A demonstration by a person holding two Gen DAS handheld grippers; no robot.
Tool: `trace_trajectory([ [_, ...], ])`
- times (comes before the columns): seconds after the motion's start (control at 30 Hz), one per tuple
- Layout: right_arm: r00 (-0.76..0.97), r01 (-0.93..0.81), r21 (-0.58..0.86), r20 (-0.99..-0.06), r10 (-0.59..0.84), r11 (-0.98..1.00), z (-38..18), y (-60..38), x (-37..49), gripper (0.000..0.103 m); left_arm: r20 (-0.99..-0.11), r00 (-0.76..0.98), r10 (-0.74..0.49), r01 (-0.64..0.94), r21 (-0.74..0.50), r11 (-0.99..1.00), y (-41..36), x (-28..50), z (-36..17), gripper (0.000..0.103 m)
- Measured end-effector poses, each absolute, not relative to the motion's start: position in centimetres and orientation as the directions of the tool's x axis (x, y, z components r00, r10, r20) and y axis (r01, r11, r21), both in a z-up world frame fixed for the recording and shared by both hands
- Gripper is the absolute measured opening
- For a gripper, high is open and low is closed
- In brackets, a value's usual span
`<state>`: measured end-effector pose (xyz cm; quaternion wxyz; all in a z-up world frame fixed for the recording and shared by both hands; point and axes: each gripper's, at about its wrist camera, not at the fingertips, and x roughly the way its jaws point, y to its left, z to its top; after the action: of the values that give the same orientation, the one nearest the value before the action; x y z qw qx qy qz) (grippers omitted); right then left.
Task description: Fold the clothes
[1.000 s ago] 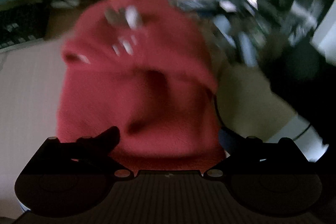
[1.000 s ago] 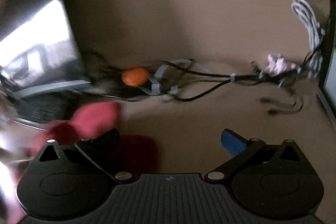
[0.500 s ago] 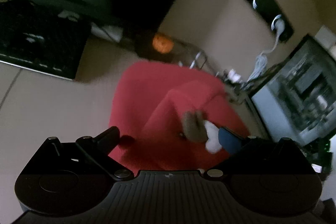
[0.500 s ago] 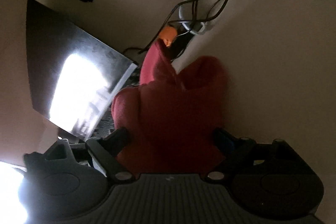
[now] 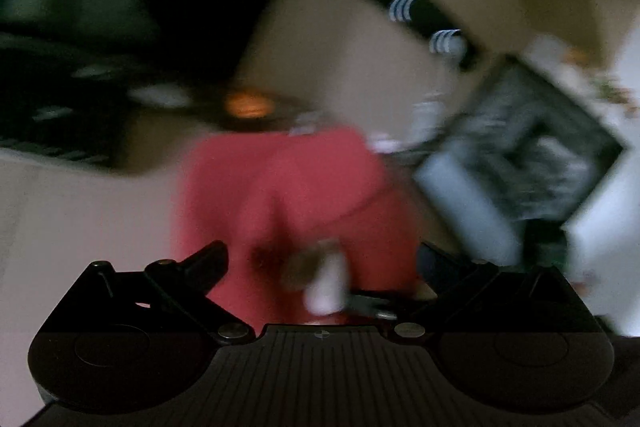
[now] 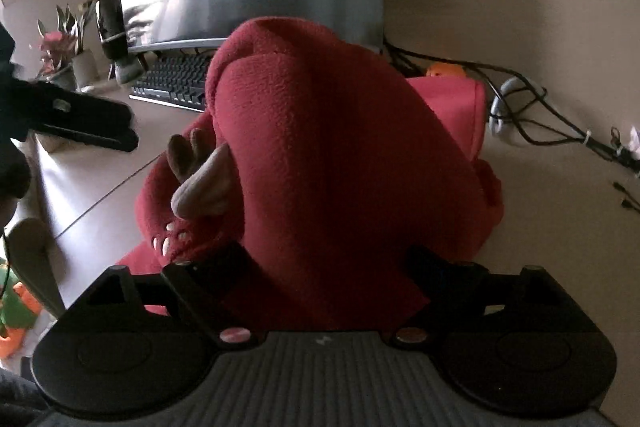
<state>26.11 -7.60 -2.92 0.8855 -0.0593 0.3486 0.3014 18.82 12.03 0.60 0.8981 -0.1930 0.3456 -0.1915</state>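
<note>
Opening my right gripper (image 6: 324, 267), I have the red fleece (image 6: 340, 155) between its fingers; my left gripper (image 5: 320, 259) looks unclenched over it.

No text, label, brand or number is legible in either view.

1. The red fleece garment (image 6: 332, 163) lies bunched in a tall rounded heap on the beige desk.
2. A small brown antler and a pale ear-shaped flap stick out of its left side.
3. One flat layer spreads behind the heap.
</note>
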Motion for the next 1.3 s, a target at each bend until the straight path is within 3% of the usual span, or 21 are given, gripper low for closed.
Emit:
trace_trajectory([
  [0.13,0.556,-0.556,0.194,-0.636,0.535,0.808,-1.7,-9.4,26.7,0.098,-0.622,0.687,-0.375,0.089,-0.44,0.894,13.5,19.6,-1.5,0.102],
  [0.27,0.624,-0.523,0.23,-0.552,0.553,0.821,1.0,-12.5,27.0,0.103,-0.713,0.659,-0.239,0.078,-0.251,0.965,11.6,21.5,-3.1,0.102],
  [0.4,0.742,-0.402,0.178,-0.511,0.434,0.898,1.4,-13.2,28.9,0.103,-0.736,0.653,-0.177,0.09,-0.157,0.983,10.8,21.9,-4.1,0.103],
  [0.47,0.766,-0.349,0.143,-0.526,0.37,0.926,0.3,-12.6,30.0,0.103,-0.738,0.651,-0.179,0.084,-0.165,0.983,10.9,22.2,-4.2,0.103],
  [0.57,0.722,-0.281,0.069,-0.641,0.258,0.957,-3.7,-10.1,33.8,0.103,-0.743,0.642,-0.188,0.085,-0.175,0.981,11.0,22.5,-4.6,0.103],
  [0.7,0.643,-0.22,0.215,-0.701,0.307,0.952,-6.0,-10.8,37.0,0.103,-0.749,0.632,-0.199,0.105,-0.172,0.979,10.8,22.9,-4.7,0.102],
  [0.77,0.656,-0.245,0.184,-0.691,0.303,0.952,-5.3,-10.8,36.7,0.103,-0.74,0.641,-0.204,0.122,-0.165,0.979,11.1,22.8,-3.9,0.102],
  [0.93,0.735,-0.269,0.108,-0.619,0.277,0.957,-1.8,-11.8,33.3,0.103,-0.627,0.689,-0.364,0.242,-0.274,0.931,12.1,23.0,-0.1,0.102],
  [1.03,0.757,-0.288,0.121,-0.58,0.303,0.95,0.9,-12.1,30.2,0.103,-0.59,0.705,-0.393,0.309,-0.244,0.919,11.0,24.9,1.1,0.102],
  [1.17,0.683,-0.421,0.209,-0.568,0.46,0.883,2.4,-10.6,25.3,0.103,-0.636,0.675,-0.375,0.316,-0.21,0.925,8.8,28.8,-1.0,0.102],
  [1.3,0.605,-0.489,0.128,-0.663,0.441,0.863,-0.1,-6.6,21.9,0.103,-0.695,0.625,-0.356,0.29,-0.217,0.932,7.3,31.1,-4.4,0.103],
])
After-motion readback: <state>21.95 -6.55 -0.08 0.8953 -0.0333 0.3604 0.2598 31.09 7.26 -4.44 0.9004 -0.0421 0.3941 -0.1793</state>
